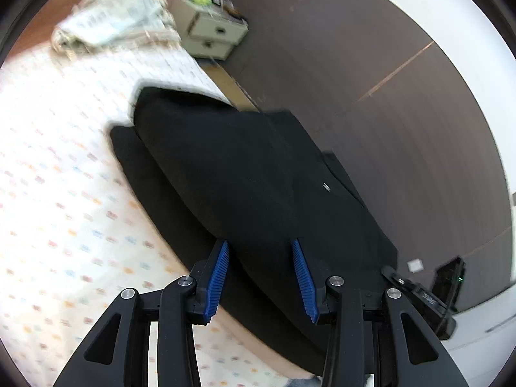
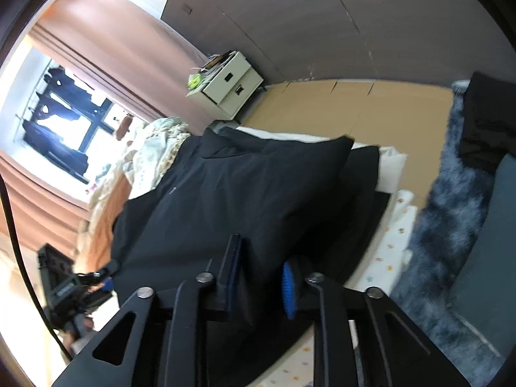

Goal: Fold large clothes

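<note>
Left gripper (image 1: 260, 245) and right gripper (image 2: 262, 262) both clamp garment (image 1: 245, 174); only right view shows window (image 2: 64, 122).

The bed (image 1: 64, 193) carries everything here, covered in a white sheet (image 1: 48, 148) printed with small pastel motifs. Directly on the sheet lies a black garment (image 1: 245, 174), its lower layer spread flat while an upper layer is raised off it; the garment reaches to the bed's edge on the side toward the tan floor (image 2: 371, 109). Beyond the garment, at the far end of the bed, sits a rumpled pale quilt (image 1: 119, 16), near but apart from the black cloth in the left wrist view. Beside the bed, on the floor, a shaggy blue-grey rug (image 2: 451, 193) runs along the mattress edge.
</note>
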A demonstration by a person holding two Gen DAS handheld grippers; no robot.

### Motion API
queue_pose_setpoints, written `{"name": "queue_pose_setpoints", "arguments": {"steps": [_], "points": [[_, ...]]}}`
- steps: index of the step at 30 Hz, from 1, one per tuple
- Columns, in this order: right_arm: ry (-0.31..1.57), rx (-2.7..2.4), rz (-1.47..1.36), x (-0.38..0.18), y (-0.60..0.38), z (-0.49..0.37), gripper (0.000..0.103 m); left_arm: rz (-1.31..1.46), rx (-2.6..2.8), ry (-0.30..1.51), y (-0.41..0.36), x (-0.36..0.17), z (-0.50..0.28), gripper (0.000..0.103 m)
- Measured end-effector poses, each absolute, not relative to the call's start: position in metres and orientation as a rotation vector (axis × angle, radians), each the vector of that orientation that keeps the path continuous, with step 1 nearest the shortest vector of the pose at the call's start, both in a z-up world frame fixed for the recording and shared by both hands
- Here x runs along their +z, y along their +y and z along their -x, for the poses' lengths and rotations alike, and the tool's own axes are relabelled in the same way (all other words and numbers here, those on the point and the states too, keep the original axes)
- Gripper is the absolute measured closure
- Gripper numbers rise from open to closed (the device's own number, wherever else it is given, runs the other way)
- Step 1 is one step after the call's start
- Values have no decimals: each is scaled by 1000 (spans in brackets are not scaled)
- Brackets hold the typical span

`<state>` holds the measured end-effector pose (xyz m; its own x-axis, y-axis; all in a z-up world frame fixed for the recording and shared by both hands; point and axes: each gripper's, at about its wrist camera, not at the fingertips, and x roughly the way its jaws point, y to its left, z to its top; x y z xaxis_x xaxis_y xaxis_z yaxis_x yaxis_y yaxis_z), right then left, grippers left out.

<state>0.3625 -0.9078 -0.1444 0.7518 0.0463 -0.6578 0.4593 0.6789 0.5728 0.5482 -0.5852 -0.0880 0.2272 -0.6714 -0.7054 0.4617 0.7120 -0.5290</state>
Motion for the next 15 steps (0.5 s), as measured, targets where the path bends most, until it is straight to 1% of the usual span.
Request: {"name": "queue_pose_setpoints", "arguments": {"steps": [1, 6, 7, 8, 9, 10, 13, 15], "points": [[695, -280, -797, -143, -907, -358, 64, 208, -775, 1064, -580, -85, -548, 59], [685, -313, -777, -139, -902, -340, 63, 206, -753, 1037, -554, -75, -553, 59], [687, -317, -775, -139, -902, -338, 62, 202, -747, 1030, -550, -74, -552, 59], [690, -326, -772, -138, -901, -334, 57, 198, -741, 1024, -546, -72, -551, 59], [689, -338, -766, -136, -898, -329, 55, 192, -739, 1021, -543, -70, -550, 56], [687, -345, -761, -134, -896, -325, 53, 186, -737, 1021, -539, -68, -547, 50], [682, -350, -751, -126, -888, -313, 51, 167, -730, 992, -526, -60, -537, 42], [683, -343, -742, -120, -882, -307, 42, 145, -725, 966, -519, -54, -529, 37]]}}
